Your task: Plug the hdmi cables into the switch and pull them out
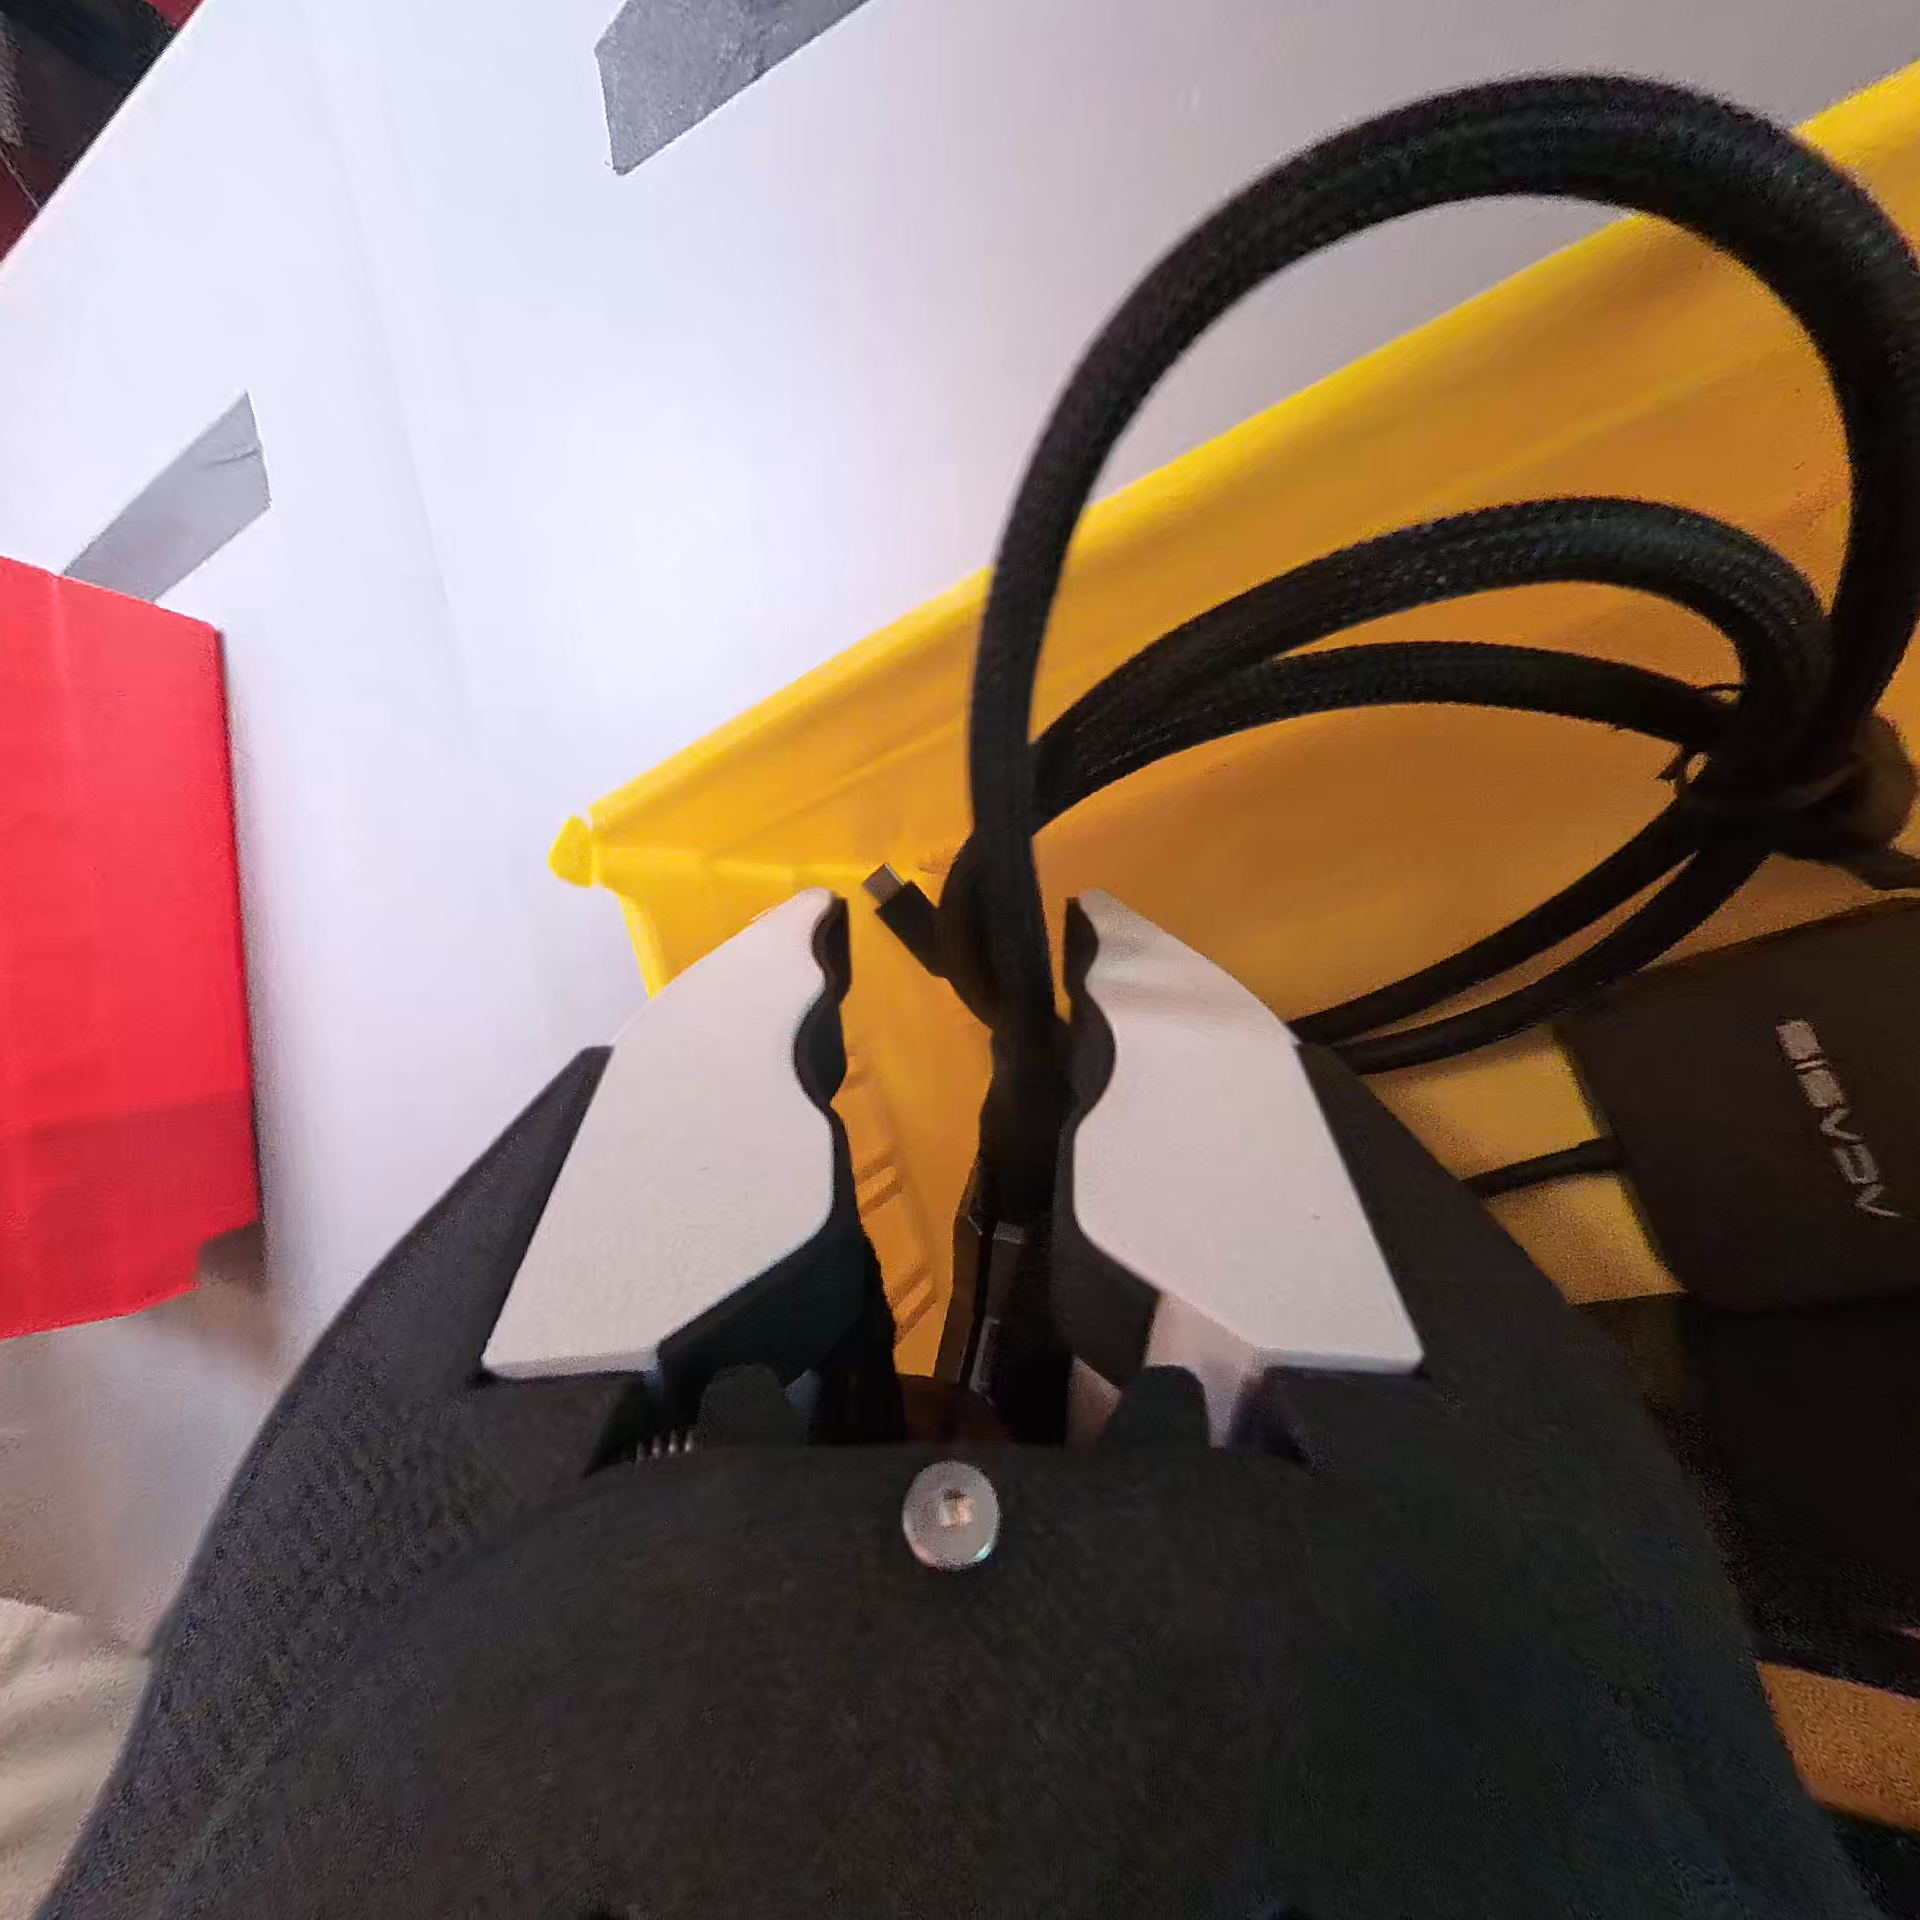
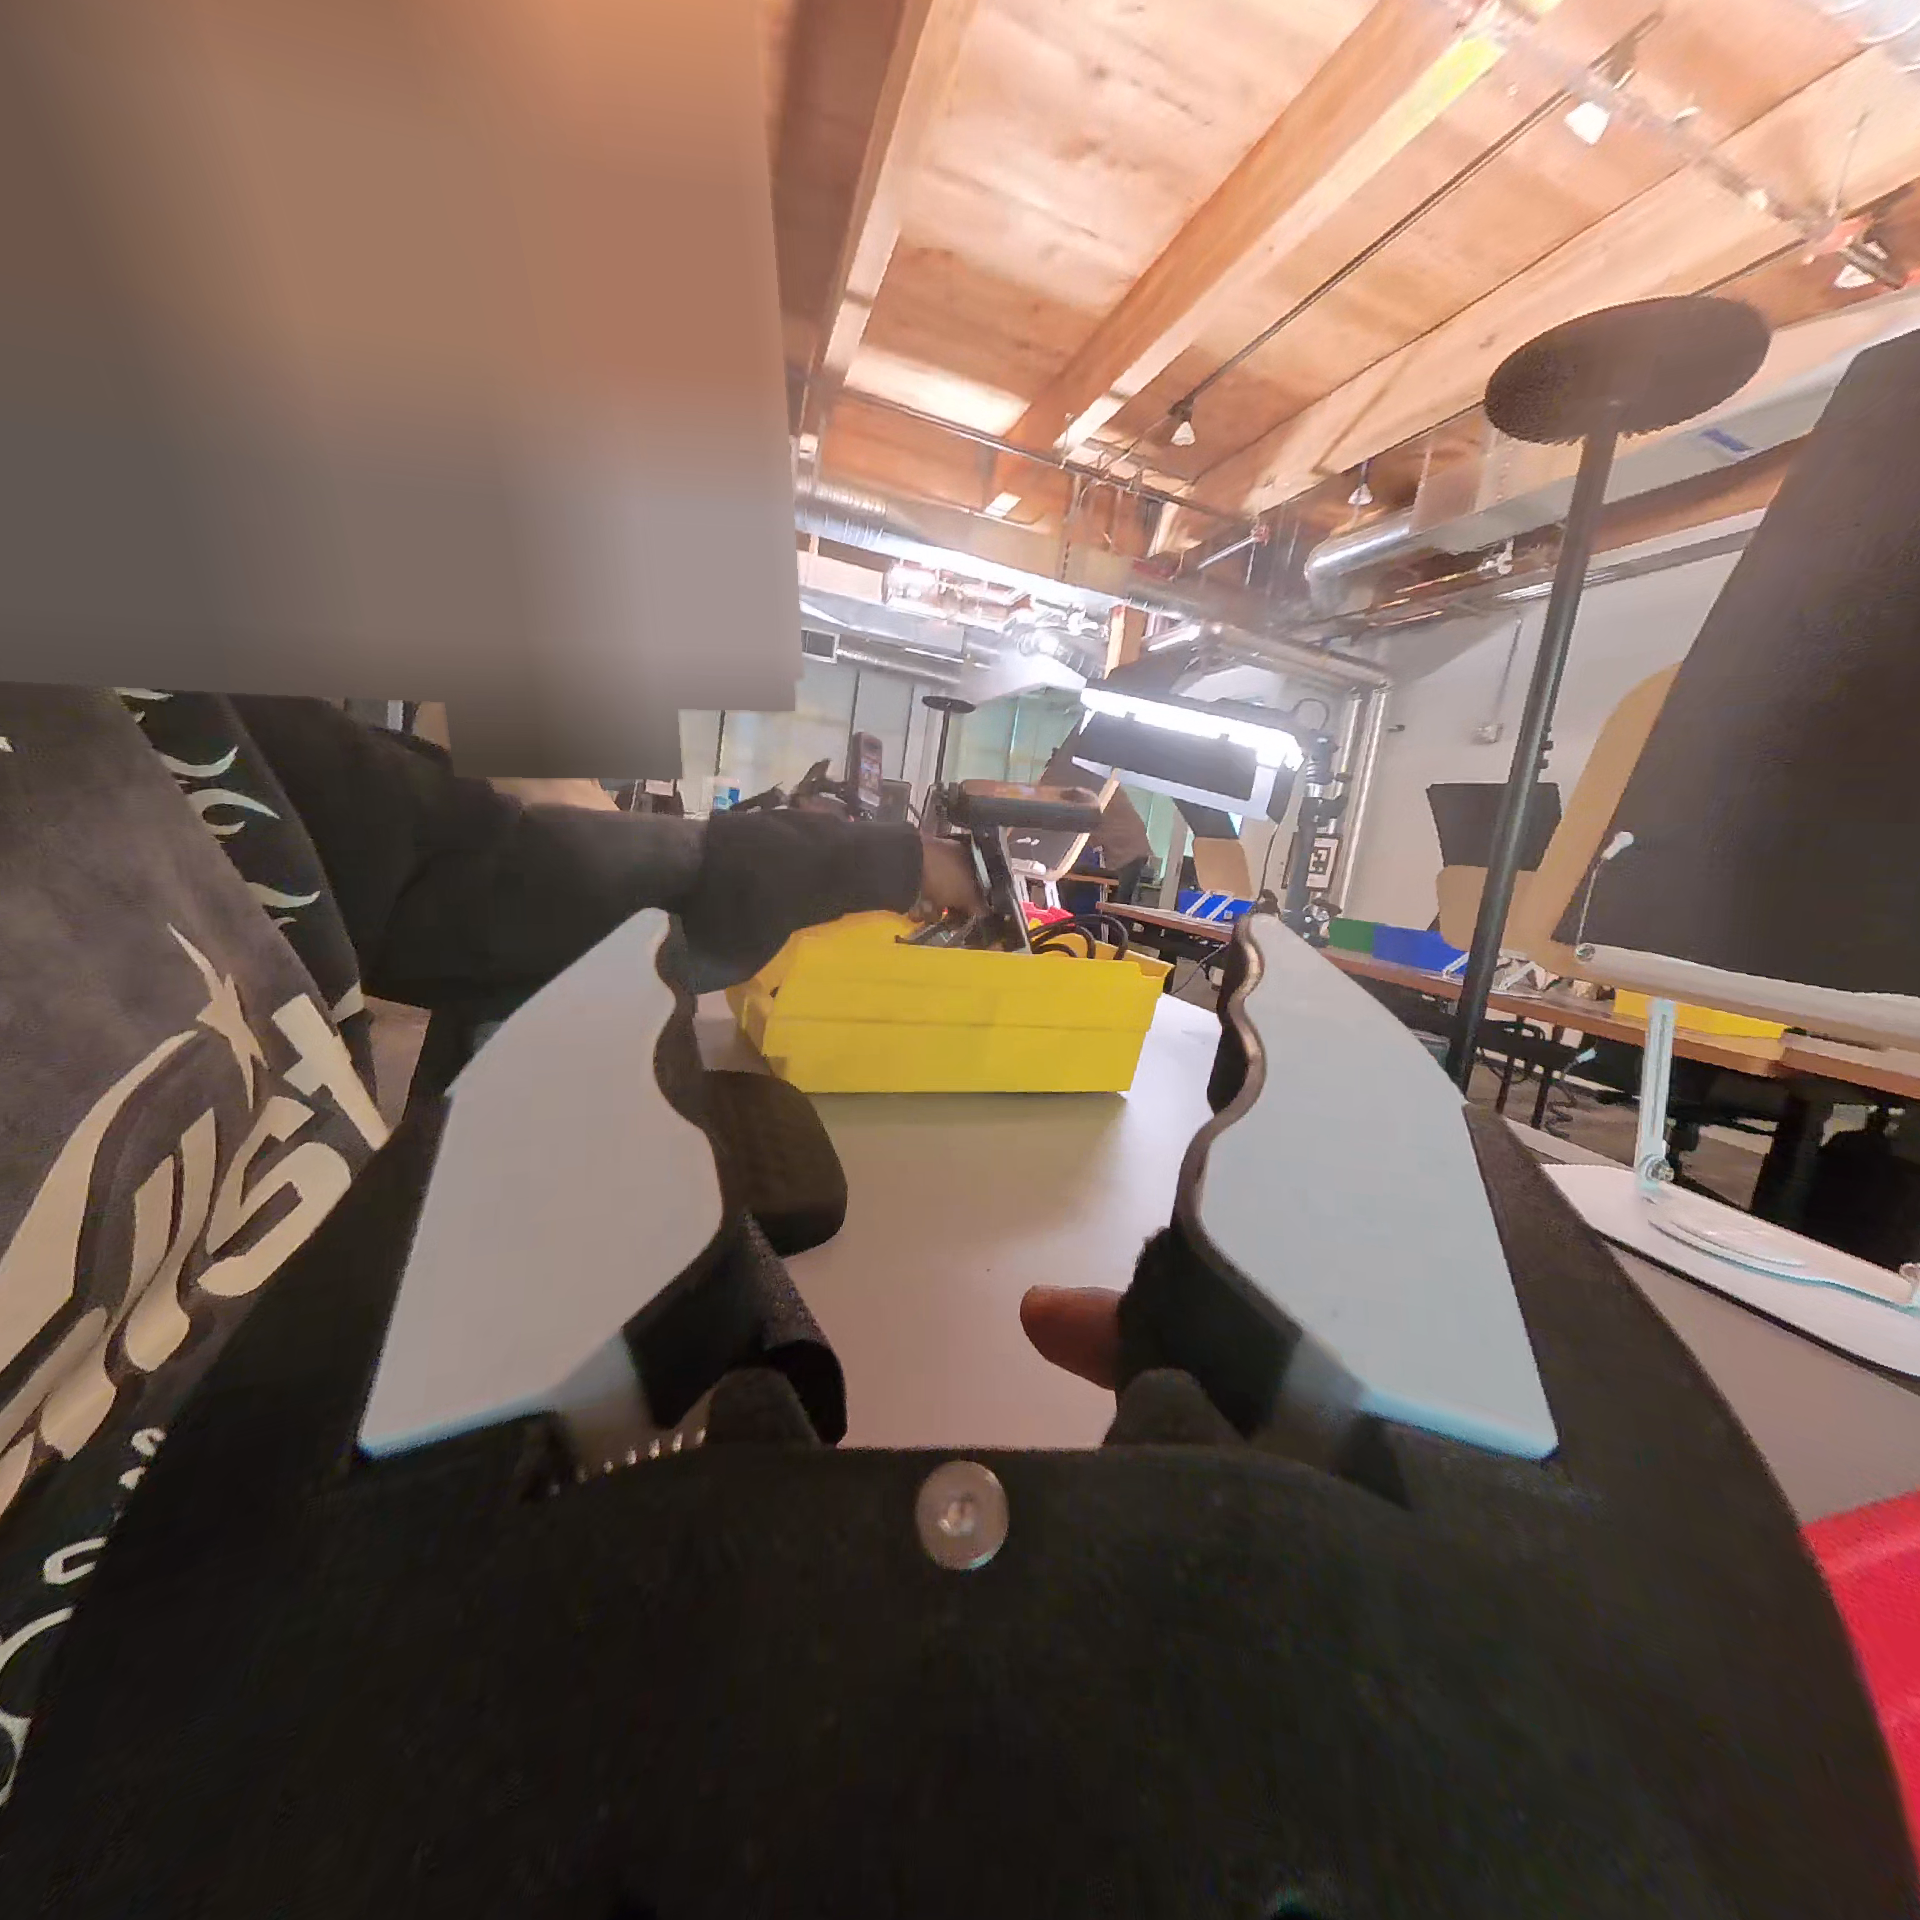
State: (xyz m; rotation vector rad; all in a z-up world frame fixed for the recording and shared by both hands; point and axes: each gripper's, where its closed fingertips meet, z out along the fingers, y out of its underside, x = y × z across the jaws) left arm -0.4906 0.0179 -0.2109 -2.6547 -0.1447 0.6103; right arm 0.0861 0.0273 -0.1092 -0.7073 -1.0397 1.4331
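Left tongs [image 1: 956, 935] are down inside the yellow bin [image 1: 1299, 862], their jaws partly apart with the black braided cable [image 1: 1013, 727] running up between them. The cable lies against the right jaw only; a gap shows on the other side, so no firm grip is confirmed. I judge them released, or in the act of closing.

Right tongs [image 2: 951, 940] are spread wide and hold nothing. They hang above the grey bench [image 2: 966, 1195], well apart from the bin [image 2: 956, 1023], with a gloved thumb tip [image 2: 1065, 1335] showing at their base.

Step in hand, by my judgement: taking a cable from the bin. No plug is seated yet.

Advice for the step:
- Grip the rigid plug body, not the braid, which will slide and twist.
- The cable is coiled and bound by a tie [image 1: 1860, 790] at the right; expect the whole coil to lift.
- A small plug end [image 1: 891, 896] pokes up just beside the cable; whether it belongs to that cable cannot be told.

Bin contents: the coiled cable, thinner black leads beneath it, and a flat black box [image 1: 1766, 1132] at the right, presumably the switch. A red bin [image 1: 114, 956] stands on the bench to the left; its contents are hidden.
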